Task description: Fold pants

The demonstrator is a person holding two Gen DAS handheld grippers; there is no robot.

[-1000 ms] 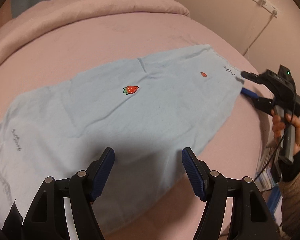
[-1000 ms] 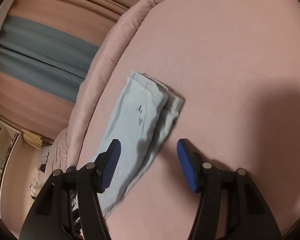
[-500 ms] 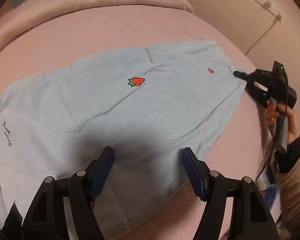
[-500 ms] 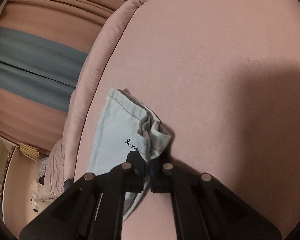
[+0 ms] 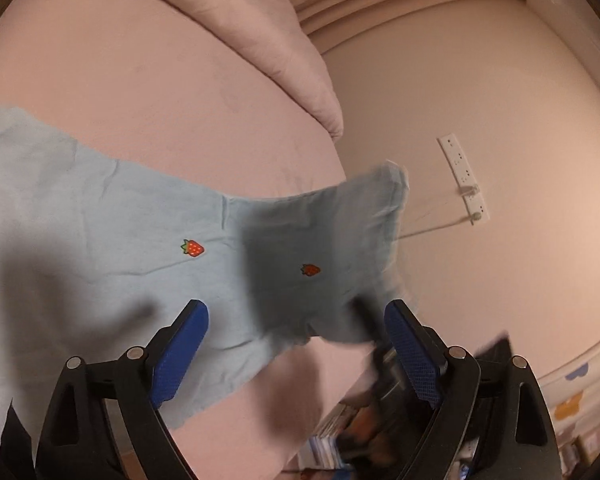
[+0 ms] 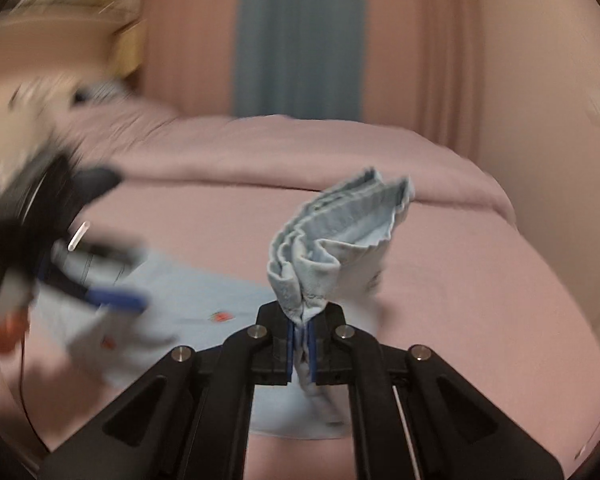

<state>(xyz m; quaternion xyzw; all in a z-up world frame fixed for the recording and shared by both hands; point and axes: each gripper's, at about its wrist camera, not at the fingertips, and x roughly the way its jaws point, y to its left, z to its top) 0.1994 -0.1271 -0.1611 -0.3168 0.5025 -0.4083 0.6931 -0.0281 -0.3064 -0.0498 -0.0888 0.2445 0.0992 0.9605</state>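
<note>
The fold is only starting: the right gripper (image 6: 301,334), jaws clamped on the bunched hem of the light-blue pants (image 5: 100,240), lifts it off the pink bed (image 5: 120,80) at frame centre, while the left gripper (image 5: 296,344), jaws opening and empty, hovers over the still-flat rest.

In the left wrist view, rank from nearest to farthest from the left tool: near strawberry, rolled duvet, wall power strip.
1. Strawberry, on the pants just ahead of the left tool.
2. Duvet, at the bed's far edge.
3. Power strip, on the wall, right.
</note>
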